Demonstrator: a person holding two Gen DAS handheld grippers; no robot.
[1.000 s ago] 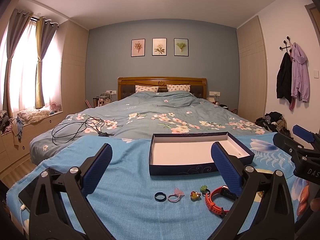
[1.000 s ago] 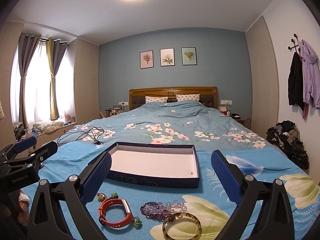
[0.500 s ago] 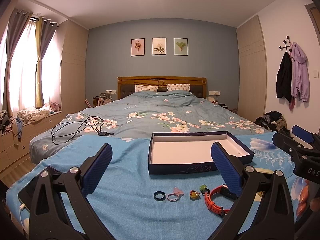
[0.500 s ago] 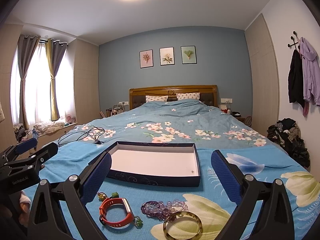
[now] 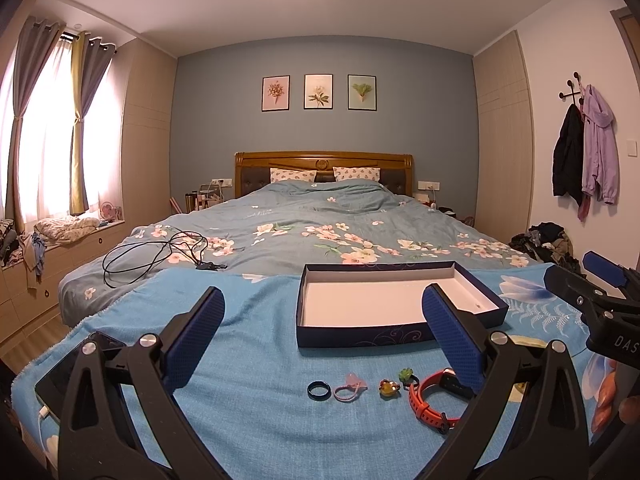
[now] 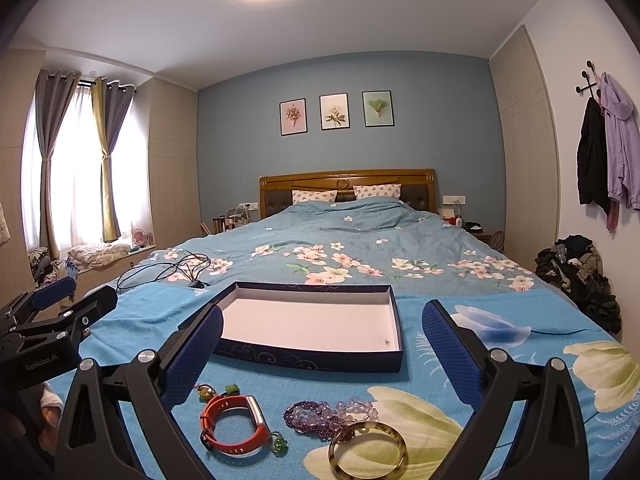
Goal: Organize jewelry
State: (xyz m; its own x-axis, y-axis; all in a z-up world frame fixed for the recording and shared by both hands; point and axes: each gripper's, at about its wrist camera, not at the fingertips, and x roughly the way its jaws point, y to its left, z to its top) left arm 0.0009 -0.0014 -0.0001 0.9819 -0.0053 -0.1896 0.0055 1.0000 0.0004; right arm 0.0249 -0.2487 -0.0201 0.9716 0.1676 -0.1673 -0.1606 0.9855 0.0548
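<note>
An open dark blue box with a white inside lies on the blue blanket; it also shows in the right wrist view. In front of it lie a dark ring, a pink ring, a yellow charm, a green charm and an orange watch. The right wrist view shows the orange watch, purple beads and an amber bangle. My left gripper is open and empty above the rings. My right gripper is open and empty above the beads.
A black cable lies on the floral duvet at the left. A phone lies at the blanket's left edge. Clothes are piled on the floor at the right. The bed's left edge drops beside window drawers.
Both grippers have risen or tilted only slightly; the box and jewelry sit a touch lower in view. Nothing was taken hold of.
</note>
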